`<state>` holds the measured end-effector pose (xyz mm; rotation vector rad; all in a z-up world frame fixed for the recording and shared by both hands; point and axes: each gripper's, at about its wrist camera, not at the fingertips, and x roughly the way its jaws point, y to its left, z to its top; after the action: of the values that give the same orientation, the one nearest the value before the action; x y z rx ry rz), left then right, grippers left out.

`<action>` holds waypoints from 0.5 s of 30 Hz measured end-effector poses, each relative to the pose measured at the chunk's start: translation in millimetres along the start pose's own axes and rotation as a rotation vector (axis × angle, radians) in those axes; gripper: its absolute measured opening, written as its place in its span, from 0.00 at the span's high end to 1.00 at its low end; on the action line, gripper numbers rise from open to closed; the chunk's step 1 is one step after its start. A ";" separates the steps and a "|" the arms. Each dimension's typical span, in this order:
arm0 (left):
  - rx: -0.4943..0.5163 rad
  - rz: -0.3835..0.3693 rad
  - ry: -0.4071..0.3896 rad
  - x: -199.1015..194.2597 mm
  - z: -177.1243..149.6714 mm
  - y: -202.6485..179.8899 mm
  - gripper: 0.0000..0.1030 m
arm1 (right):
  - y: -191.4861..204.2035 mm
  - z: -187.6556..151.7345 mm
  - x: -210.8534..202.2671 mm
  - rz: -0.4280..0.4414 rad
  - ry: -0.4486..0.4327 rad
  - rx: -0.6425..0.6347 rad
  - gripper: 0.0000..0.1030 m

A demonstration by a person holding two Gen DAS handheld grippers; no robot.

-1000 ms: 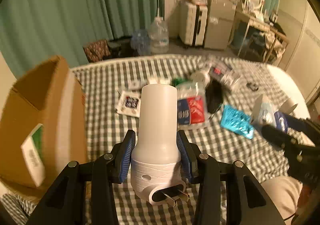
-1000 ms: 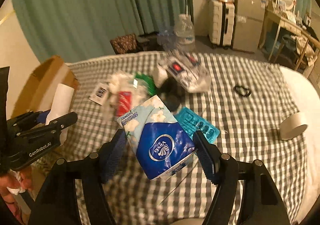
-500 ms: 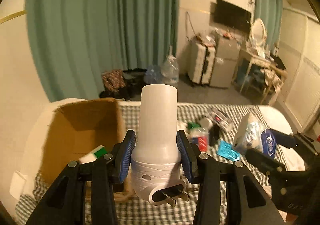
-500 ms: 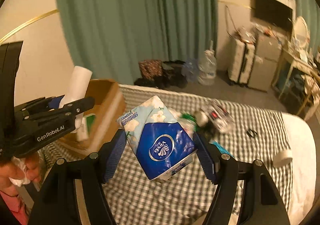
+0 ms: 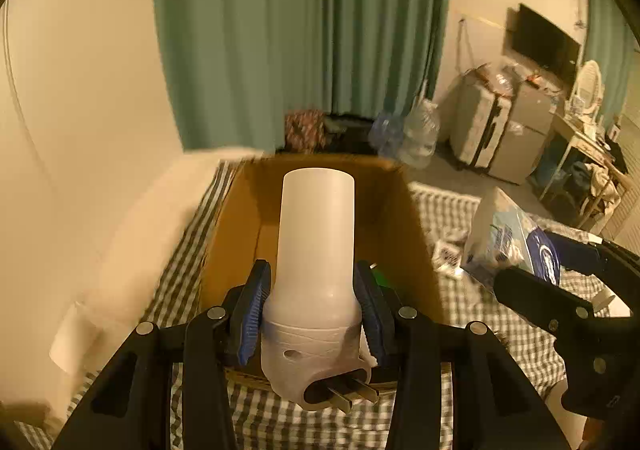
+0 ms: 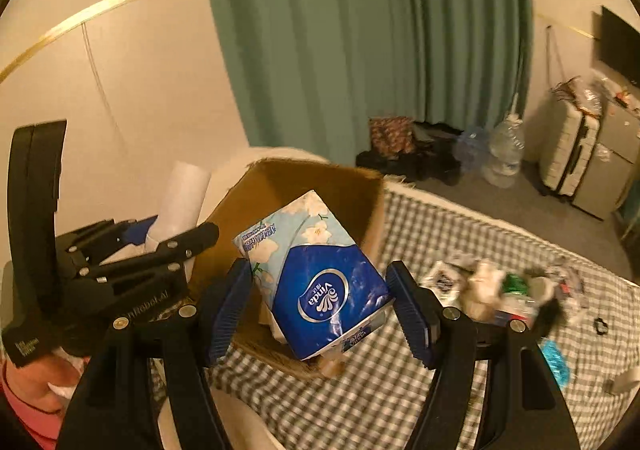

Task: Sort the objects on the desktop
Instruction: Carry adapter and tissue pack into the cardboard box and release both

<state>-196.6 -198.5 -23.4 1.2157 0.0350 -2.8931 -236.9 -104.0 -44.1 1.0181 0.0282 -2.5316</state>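
Blue-padded fingers (image 5: 252, 310) of the left gripper (image 5: 312, 310) clamp a white plug-in night light (image 5: 316, 250), prongs at 6 o'clock, above an open cardboard box (image 5: 416, 250). At 3 o'clock, the right gripper (image 6: 320, 306) grasps a blue tissue pack (image 6: 320, 274) over the checked cloth (image 6: 460, 378), clutter (image 6: 508, 290) beyond.

Both grippers have swung over toward the cardboard box (image 5: 404, 218). A second ago the left gripper (image 5: 314, 310) held the white plug-in lamp (image 5: 316, 250) out above the checked bedspread (image 6: 452, 382) with the box off to its left; now the lamp hangs right over the box's open mouth. The right gripper (image 6: 316, 302) has carried the blue tissue pack (image 6: 320, 278) from above the clutter to the box's near edge.
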 end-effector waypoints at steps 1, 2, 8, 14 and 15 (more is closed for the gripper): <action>-0.007 0.000 0.013 8.2 -3.6 3.9 0.58 | 3.2 0.2 14.0 0.008 0.020 -0.002 0.33; -0.015 0.000 0.031 19.4 -6.9 8.1 0.58 | 5.6 0.4 26.1 0.012 0.037 -0.004 0.33; -0.035 -0.015 0.114 63.3 -25.0 24.7 0.58 | 2.8 -4.2 99.0 0.017 0.141 0.015 0.33; 0.022 0.051 0.132 79.1 -32.0 23.1 0.07 | -9.5 6.6 130.6 0.003 0.144 0.088 0.10; 0.022 0.047 0.121 77.5 -32.4 23.7 0.07 | -12.9 8.9 130.0 -0.008 0.128 0.104 0.09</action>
<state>-227.4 -221.1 -101.8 1.3751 -0.0245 -2.7840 -332.1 -141.1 -126.0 1.2217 -0.0638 -2.4934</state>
